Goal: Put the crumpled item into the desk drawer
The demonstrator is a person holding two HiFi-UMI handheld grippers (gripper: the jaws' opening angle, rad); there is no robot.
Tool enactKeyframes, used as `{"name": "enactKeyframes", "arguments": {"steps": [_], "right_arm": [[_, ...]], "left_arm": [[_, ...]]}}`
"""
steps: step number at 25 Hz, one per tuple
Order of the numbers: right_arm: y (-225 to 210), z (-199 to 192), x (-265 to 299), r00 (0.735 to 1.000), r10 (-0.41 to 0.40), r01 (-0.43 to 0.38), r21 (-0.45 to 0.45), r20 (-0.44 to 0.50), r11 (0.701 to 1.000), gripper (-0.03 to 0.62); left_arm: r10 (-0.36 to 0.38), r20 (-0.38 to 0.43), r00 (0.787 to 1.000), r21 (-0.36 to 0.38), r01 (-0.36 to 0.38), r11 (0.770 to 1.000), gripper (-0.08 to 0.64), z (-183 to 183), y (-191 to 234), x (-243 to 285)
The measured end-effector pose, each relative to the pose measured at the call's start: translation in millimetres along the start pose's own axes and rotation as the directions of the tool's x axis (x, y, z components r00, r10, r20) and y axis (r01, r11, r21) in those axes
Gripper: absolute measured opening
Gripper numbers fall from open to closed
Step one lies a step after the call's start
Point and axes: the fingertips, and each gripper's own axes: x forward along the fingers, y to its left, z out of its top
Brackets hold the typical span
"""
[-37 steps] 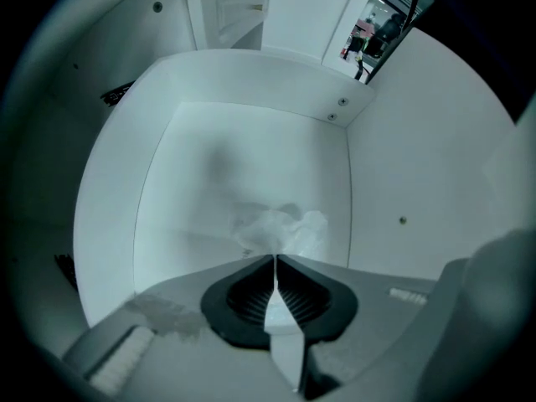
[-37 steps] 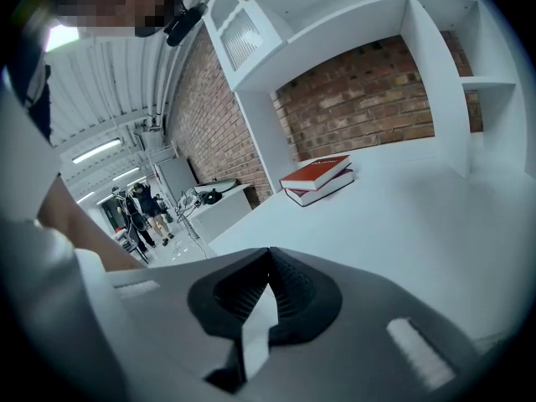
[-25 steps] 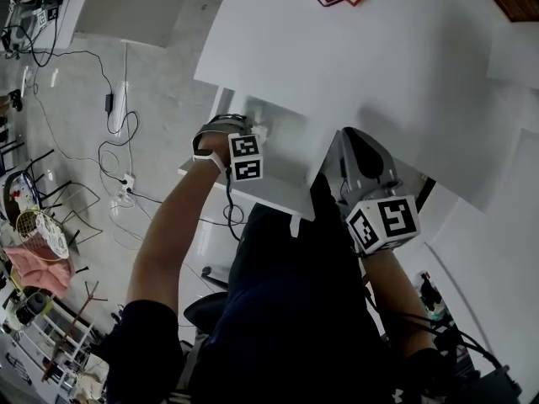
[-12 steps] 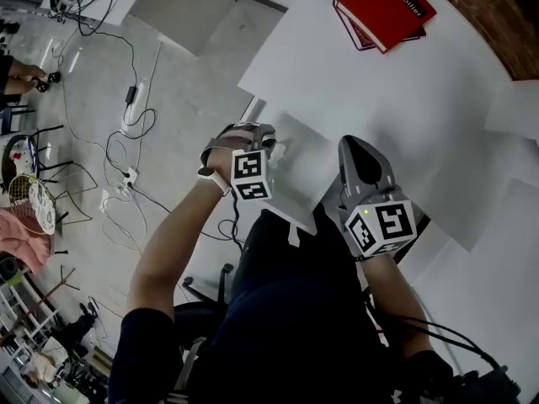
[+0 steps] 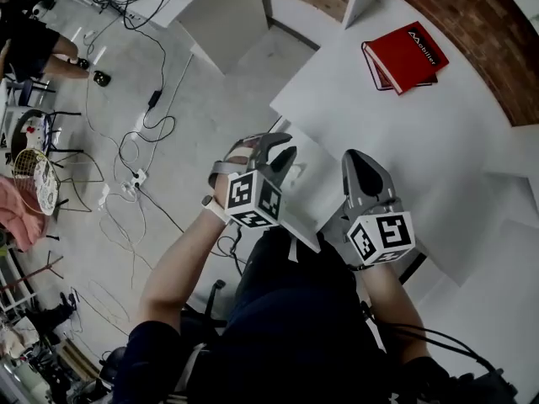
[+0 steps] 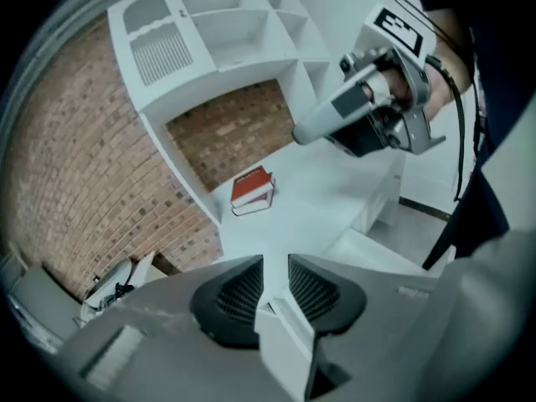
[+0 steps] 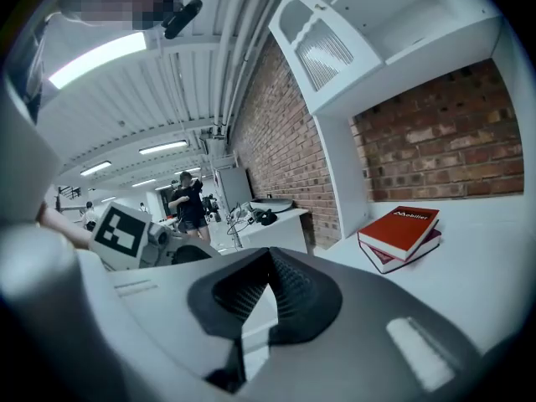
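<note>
Two red hardcover books lie stacked at one o'clock in the head view, the top one bearing white lettering. A reddish-brown brick wall stands just beyond them. Black cables trail over the grey concrete floor at ten o'clock, with a white power strip among them. At nine o'clock a round wire basket sits beside a pink cloth.

White bench against a red brick wall; grey floor strewn with black cables; ceiling strip lights.
</note>
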Motion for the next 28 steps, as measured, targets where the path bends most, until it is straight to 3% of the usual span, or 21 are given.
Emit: {"name": "enactKeyframes", "arguments": {"steps": [5,9,17,23,25,28], "right_arm": [[14,22,3,0.999,0.029,-0.027,-0.028,0.041,0.999,0.003],[29,40,5,0.996,0.055,-0.051,-0.056,0.069,0.997,0.003],[64,82,9,0.984,0.112,-0.097,-0.112,0.140,0.989,0.003],[82,112,2,0.973,0.128,-0.101,-0.147,0.192,0.984,0.003],[84,123,-1,0.969,0.127,-0.094,-0.156,0.212,0.983,0.003],[86,137,-4,0.963,0.126,-0.088,-0.165,0.237,0.982,0.002]], "left_arm": [[0.120,0.100,0.988,-0.099,-0.110,0.989,0.103,34,30,-46],[0.213,0.168,0.963,-0.199,-0.178,0.964,0.103,55,52,-82],[0.407,0.256,0.877,-0.436,-0.271,0.858,0.103,78,98,-149],[0.536,0.307,0.786,-0.566,-0.302,0.767,0.080,85,122,-200],[0.558,0.316,0.767,-0.598,-0.295,0.745,0.075,86,128,-210],[0.570,0.324,0.755,-0.625,-0.282,0.728,0.067,89,134,-216]]}}
